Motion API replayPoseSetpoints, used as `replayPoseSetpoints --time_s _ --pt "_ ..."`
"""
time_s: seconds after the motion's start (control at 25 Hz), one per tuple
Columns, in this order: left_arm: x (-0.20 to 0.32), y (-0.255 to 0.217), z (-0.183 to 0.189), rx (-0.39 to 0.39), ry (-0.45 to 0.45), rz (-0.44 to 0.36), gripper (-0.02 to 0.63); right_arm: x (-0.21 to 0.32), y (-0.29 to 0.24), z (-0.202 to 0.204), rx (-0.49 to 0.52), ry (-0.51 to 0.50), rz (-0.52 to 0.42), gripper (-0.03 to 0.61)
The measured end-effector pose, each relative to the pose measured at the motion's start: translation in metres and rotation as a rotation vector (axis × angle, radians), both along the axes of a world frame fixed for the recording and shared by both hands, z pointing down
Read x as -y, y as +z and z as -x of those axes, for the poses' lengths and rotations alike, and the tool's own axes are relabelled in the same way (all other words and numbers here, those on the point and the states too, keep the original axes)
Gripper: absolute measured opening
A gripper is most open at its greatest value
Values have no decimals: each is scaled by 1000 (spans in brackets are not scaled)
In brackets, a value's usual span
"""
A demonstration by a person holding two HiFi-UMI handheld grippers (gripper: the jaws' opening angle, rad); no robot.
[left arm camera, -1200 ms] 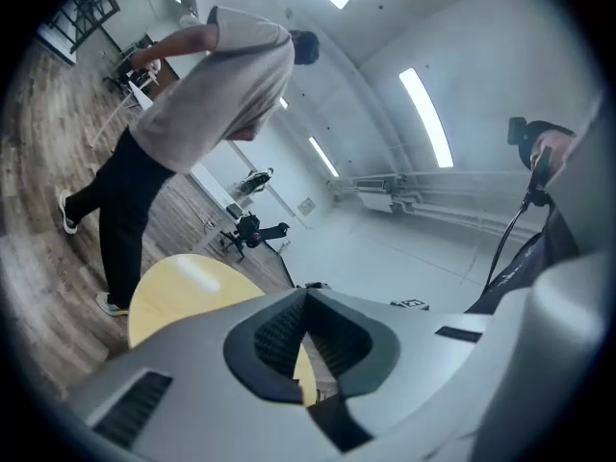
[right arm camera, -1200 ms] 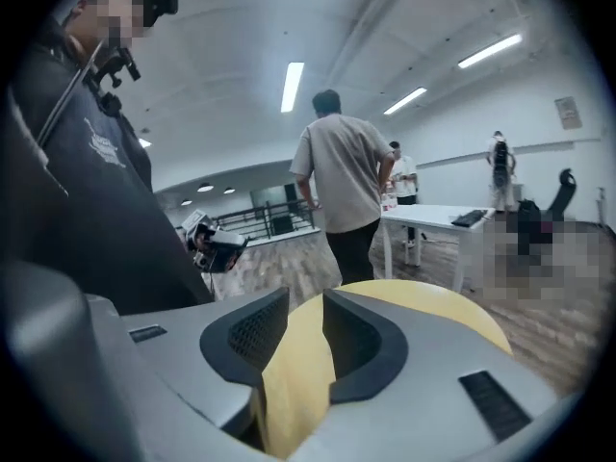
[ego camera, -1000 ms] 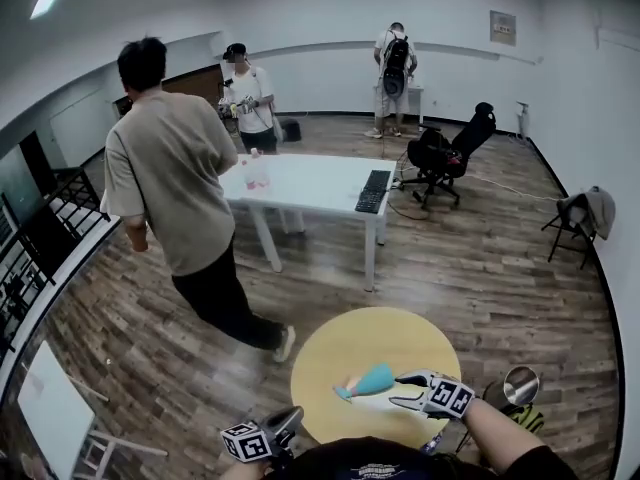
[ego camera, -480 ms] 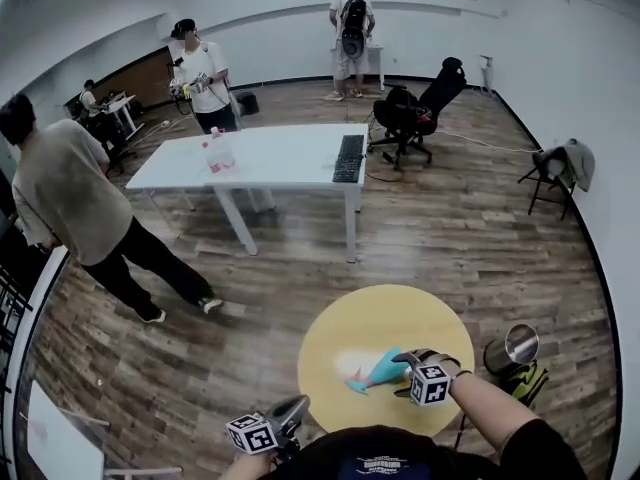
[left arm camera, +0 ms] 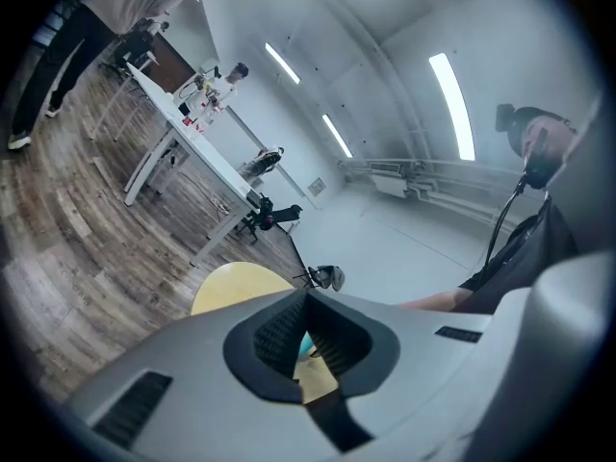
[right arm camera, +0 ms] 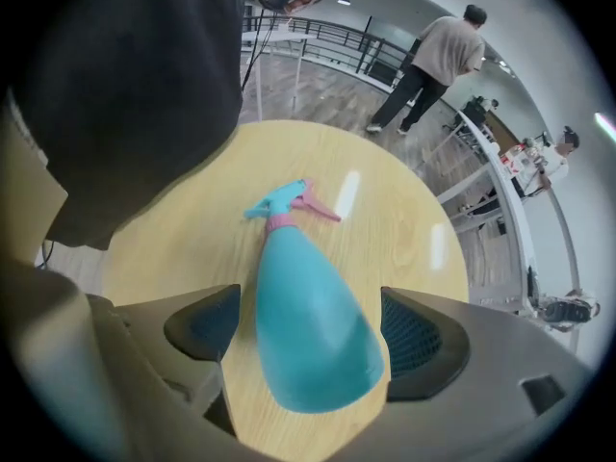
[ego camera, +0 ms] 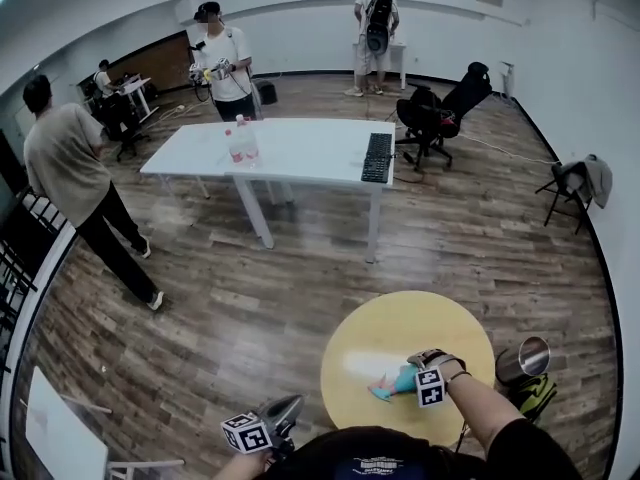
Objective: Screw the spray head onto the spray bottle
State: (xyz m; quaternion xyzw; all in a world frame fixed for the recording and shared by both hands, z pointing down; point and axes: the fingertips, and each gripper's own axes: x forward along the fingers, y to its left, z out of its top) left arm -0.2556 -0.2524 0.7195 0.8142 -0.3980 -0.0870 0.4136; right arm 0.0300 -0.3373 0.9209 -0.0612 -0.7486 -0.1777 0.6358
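Wood-plank flooring is being taken up at the near end by a round yellow table (ego camera: 365, 338). Farther back, a long white table (ego camera: 300, 148) with a keyboard (ego camera: 377, 156) is being flanked by several standing people. A metal bin (ego camera: 527, 358) is standing just beside the yellow table.

On the yellow top the teal spray bottle (right arm camera: 306, 296) is lying on its side. The spray head (right arm camera: 287, 200), teal with a pink collar and trigger, is sitting at its narrow end and pointing away from the right gripper's camera.

The right gripper (right arm camera: 310, 333) is being held steeply downward over the bottle's wide base. Its jaws have just been opening and are being held far apart, one pad on each side of the bottle and not pressed onto it.

The left gripper (left arm camera: 306, 343) is being carried low beside the person's body, off the table's edge. Its jaws are being pressed together with nothing between them.
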Motion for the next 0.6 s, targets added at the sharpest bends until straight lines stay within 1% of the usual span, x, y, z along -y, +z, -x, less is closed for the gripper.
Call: replayPoseSetpoints --time_s 0.12,0.2,0.24,0.32,0.44,0.52,0.6 --pt "-7 -2 -9 3 -59 24 11 -5 28 -35 -120 -20 69 462" --pt "-11 -1 -16 8 -81 36 11 -11 42 -47 -166 -29 113 462" --pt "-12 -1 -20 13 -85 39 11 -11 45 -48 -169 -33 132 446" --pt "-10 2 -33 25 -84 45 11 -7 46 -47 -156 -44 155 457" --pt "-4 4 -54 34 -76 65 11 -1 44 -48 -128 -55 169 449" --pt "0 5 -65 32 -71 72 11 -2 44 -51 -105 -27 191 446" --pt "6 3 -73 24 -64 68 11 -6 42 -55 -70 38 231 445"
